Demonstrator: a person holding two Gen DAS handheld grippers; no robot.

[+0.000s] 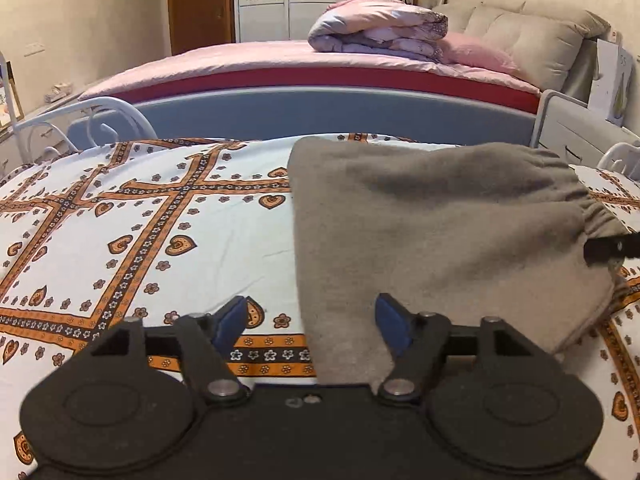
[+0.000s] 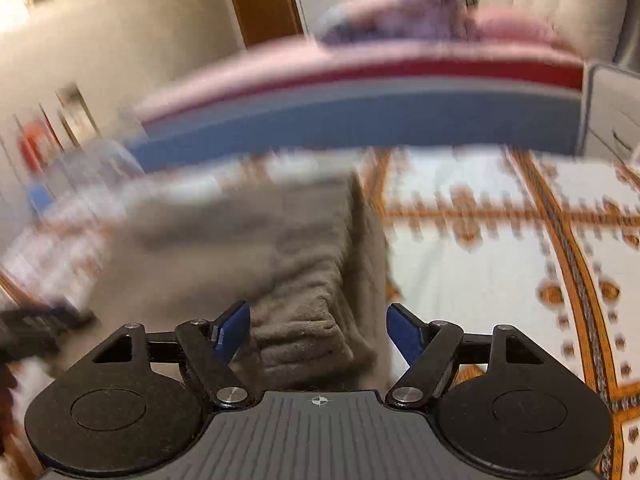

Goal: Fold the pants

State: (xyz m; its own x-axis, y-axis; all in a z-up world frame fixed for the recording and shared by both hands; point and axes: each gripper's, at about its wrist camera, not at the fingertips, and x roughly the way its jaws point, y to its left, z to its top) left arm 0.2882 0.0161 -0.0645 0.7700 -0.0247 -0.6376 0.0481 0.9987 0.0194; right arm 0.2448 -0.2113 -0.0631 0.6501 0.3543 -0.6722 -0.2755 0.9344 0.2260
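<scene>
On the patterned bedsheet (image 1: 140, 216) I see the grey-brown pants (image 1: 440, 232) lying folded into a compact stack. My left gripper (image 1: 310, 324) and right gripper (image 2: 318, 330) both gape, holding nothing; folding looks nearly finished.

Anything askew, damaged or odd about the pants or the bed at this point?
Nothing stands out. The grey pants lie folded into a compact block on the patterned bedsheet, elastic waistband at one end. The left gripper and the right gripper are open, pads off the cloth. The right wrist view is blurred.
</scene>
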